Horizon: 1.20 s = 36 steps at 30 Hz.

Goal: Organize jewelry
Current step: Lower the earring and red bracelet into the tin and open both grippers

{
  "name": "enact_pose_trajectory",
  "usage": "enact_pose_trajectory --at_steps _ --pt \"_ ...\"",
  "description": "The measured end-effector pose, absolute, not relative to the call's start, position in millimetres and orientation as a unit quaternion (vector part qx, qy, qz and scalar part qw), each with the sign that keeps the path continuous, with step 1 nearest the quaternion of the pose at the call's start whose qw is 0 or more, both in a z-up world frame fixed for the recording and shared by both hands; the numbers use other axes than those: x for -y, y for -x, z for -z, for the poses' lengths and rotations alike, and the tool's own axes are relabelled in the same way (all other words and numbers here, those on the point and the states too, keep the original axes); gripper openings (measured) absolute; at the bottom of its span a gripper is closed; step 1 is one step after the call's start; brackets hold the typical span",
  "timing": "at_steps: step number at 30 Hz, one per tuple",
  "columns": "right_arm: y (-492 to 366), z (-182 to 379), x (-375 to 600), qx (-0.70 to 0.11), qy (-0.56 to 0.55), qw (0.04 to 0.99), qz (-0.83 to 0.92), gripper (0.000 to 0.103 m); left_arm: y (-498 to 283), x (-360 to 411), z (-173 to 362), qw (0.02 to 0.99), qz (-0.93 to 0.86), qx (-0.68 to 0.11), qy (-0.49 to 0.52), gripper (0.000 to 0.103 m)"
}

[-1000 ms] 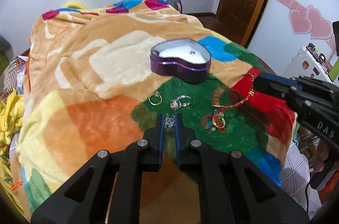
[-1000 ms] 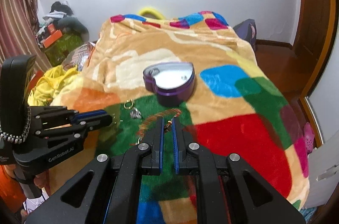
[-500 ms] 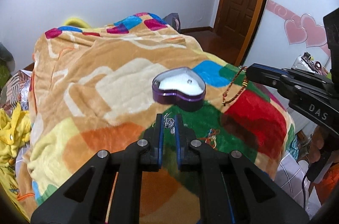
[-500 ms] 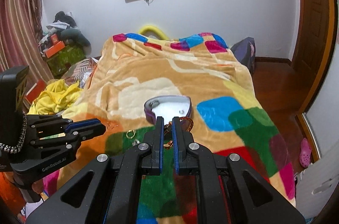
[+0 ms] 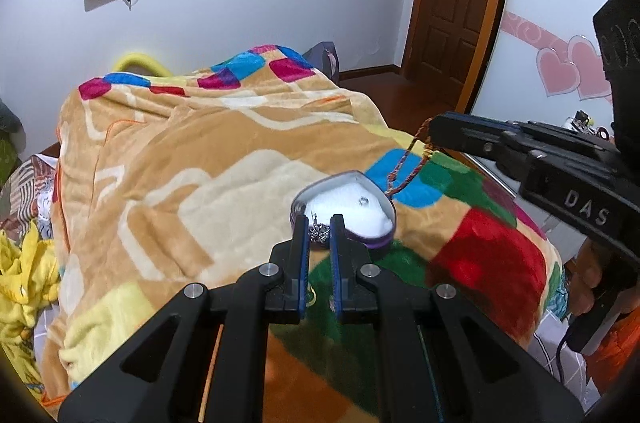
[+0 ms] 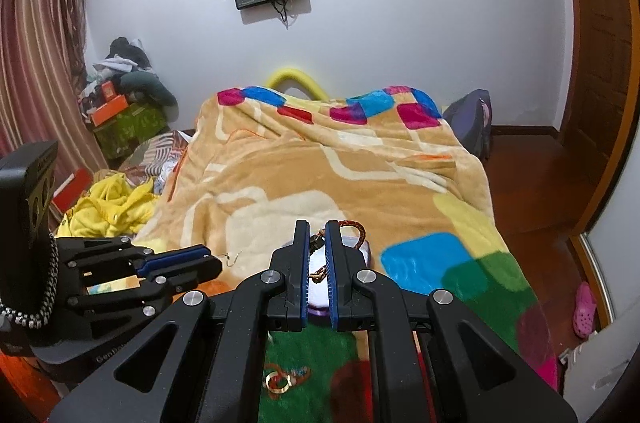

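A bed covered by a patchwork blanket (image 5: 224, 159) in tan, green, red and blue fills the room. On it sits a purple heart-shaped jewelry box (image 5: 352, 201), lid off, with a white lining and one small ring (image 5: 363, 200) lying inside. The left gripper (image 5: 319, 229) hangs just in front of the box's near rim, its two fingers drawn narrow and pinching a small silver ornament (image 5: 319, 233). The right gripper (image 6: 317, 243) is raised above the far right side of the box, fingers close together around a red and gold braided bracelet (image 6: 356, 229); seen from the left gripper, the bracelet dangles down from those fingertips toward the box's edge. Below and nearer than the right gripper, a gold ring (image 6: 279, 381) and a small orange trinket (image 6: 298, 371) rest on a green patch of blanket.
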State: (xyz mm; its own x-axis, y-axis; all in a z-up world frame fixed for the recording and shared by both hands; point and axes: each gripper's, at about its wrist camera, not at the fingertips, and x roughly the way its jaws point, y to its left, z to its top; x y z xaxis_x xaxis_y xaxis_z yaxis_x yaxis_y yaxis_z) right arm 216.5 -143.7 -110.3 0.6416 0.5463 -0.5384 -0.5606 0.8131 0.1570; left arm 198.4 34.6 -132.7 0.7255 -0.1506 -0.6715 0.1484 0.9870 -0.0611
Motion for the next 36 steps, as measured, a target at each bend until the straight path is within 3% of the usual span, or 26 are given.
enact_pose_trajectory --at_steps 17,36 --pt "-272.0 154.3 123.9 -0.349 -0.001 0.879 -0.326 0.007 -258.1 -40.4 164.1 0.912 0.094 -0.4 0.008 0.009" --pt "-263.7 177.2 137.0 -0.399 0.067 0.857 -0.319 0.007 -277.9 -19.0 187.3 0.894 0.118 -0.433 -0.013 0.009"
